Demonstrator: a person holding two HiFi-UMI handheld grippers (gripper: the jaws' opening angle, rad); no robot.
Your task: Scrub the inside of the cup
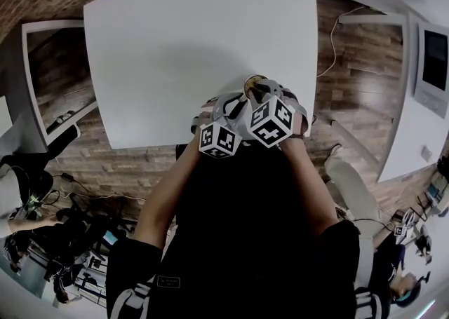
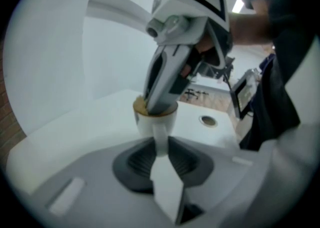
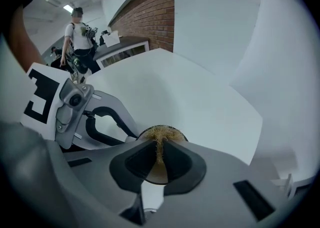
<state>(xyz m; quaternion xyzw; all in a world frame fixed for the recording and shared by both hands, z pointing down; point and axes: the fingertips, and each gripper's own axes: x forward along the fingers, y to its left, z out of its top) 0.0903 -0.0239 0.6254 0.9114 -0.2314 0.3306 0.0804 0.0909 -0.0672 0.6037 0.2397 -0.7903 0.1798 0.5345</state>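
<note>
Left gripper [image 2: 161, 147] clamped on handle [image 2: 161, 134] of cup [image 2: 150, 122], so cup is steadied upright. Right gripper [image 3: 159, 157] pinched tight on scrubber [image 3: 160, 142], pushed down into cup mouth for wall contact. Cup held at near edge of table [image 1: 182, 44].

Forearms [image 1: 165, 202] drawn together before the torso; left gripper [image 2: 161, 144] clamped on the cup handle [image 2: 160, 134], right gripper [image 3: 159, 153] angled downward, jaws pinched on the scrub pad [image 3: 160, 135].

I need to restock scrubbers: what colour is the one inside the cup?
Golden-brown, fibrous scrubber; it shows best in the right gripper view.
</note>
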